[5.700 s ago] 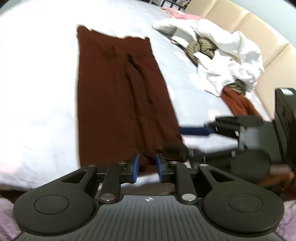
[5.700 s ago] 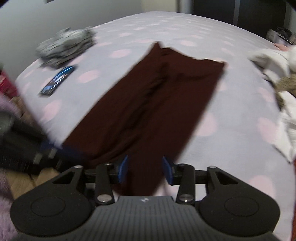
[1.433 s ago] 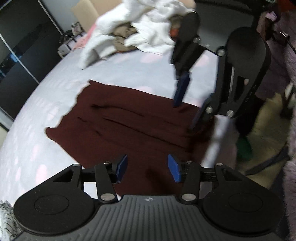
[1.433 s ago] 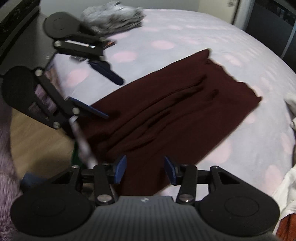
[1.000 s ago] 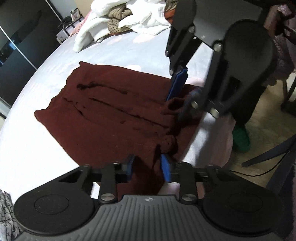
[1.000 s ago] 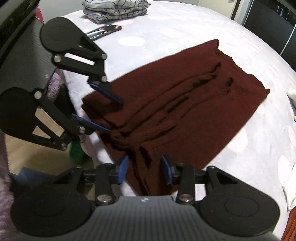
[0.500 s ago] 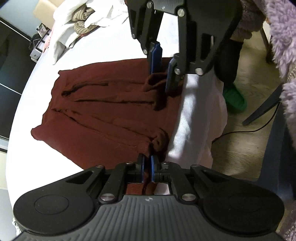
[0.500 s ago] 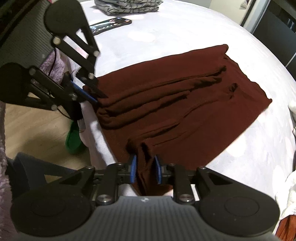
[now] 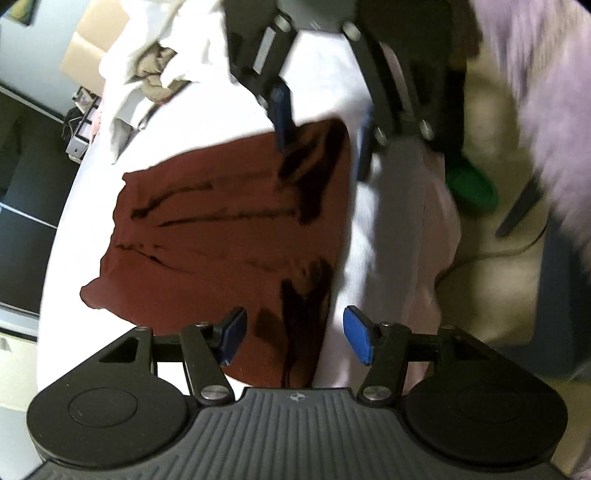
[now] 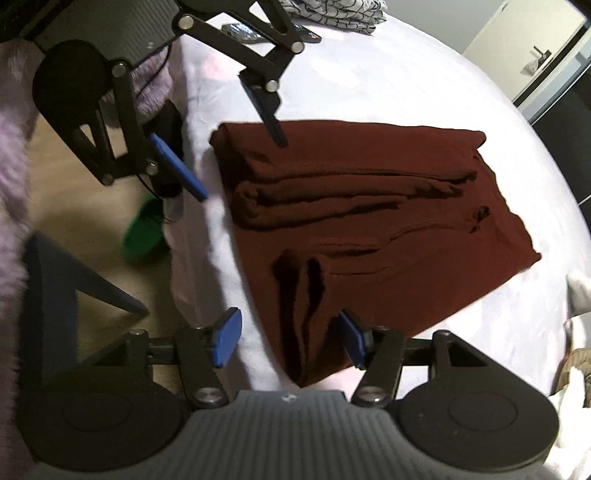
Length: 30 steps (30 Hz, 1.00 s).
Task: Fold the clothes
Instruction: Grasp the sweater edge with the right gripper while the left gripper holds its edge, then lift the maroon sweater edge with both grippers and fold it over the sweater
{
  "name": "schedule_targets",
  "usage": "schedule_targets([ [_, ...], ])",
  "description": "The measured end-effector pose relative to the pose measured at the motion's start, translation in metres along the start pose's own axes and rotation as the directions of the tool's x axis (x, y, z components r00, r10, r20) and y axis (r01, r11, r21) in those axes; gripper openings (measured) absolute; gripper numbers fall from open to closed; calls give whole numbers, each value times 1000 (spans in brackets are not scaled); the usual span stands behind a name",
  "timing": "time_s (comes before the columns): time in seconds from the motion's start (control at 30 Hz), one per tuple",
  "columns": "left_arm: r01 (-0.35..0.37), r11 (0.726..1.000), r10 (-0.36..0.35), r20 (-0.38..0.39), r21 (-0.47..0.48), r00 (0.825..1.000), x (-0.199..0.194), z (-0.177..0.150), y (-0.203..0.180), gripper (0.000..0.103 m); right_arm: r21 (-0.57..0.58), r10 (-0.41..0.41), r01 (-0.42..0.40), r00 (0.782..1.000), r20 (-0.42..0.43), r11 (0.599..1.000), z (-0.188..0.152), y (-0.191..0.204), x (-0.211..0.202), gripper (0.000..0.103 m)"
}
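Both pairs of jaws stand apart with nothing pressed between their blue pads, and both have just been opening. The left gripper hangs over one near corner of the dark red garment, cloth lying under the gap but free of the pads; the right gripper hangs likewise over the other near corner. From each wrist the opposite gripper shows further along the same short edge, also apart.

The garment lies flat on the bed, close to the bed's edge, in a rough rectangle with long creases and a thick rolled fold along the end nearest the floor. It looks soft, light and limp: it should drape and bunch when lifted, and a layer could slip out of a shallow pinch. The likely place to take hold is the two corners of a short edge, pinching all layers together so the fold carries over evenly.

Both hands point steeply down at the bed, side by side along that edge. A heap of white and tan laundry lies well apart, a folded patterned piece further off.
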<state>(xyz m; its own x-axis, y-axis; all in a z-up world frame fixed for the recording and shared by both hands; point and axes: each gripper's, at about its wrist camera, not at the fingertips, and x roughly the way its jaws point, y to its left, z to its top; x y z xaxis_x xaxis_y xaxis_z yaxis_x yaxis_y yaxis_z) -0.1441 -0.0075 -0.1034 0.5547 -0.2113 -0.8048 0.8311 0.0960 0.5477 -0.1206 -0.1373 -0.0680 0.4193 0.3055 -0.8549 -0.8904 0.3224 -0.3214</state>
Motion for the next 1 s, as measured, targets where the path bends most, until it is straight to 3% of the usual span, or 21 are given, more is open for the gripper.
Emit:
schedule_targets([
  [0.1,4,999,-4,-2,33,1000,8,-4,-1,53,-13,-23,23,1000,-5,1000,-1,-3,6,60],
  [0.17,33,999,-33,7,-16,999,7,-4,7,34,-2,-22,22,1000,-4,1000,-1,-7,7,54],
  [0.23,57,995,-56,9,-78,998,4,-4,18,28,32,-9,9,1000,0,999,-1,-15,6,46],
  [0.43,69,988,-67,25,-136,997,6,-6,28,28,129,33,-35,999,19,991,-4,-33,4,39],
  [0.57,29,998,-27,30,-54,999,4,-6,14,31,-12,-7,7,1000,13,1000,-3,-15,7,43],
  [0.63,2,1000,-3,30,6,1000,5,-8,5,40,-112,-26,26,1000,3,993,-5,-1,10,59],
  [0.77,-23,998,21,34,59,999,6,-9,-3,41,-162,-56,56,998,6,985,-6,6,15,57],
  [0.87,-4,999,3,18,50,1000,6,-6,-1,35,-150,-68,69,998,12,986,-6,3,17,48],
  [1.0,17,998,-16,10,-67,1000,5,-2,14,14,-69,-72,72,997,11,995,-2,-8,13,28],
])
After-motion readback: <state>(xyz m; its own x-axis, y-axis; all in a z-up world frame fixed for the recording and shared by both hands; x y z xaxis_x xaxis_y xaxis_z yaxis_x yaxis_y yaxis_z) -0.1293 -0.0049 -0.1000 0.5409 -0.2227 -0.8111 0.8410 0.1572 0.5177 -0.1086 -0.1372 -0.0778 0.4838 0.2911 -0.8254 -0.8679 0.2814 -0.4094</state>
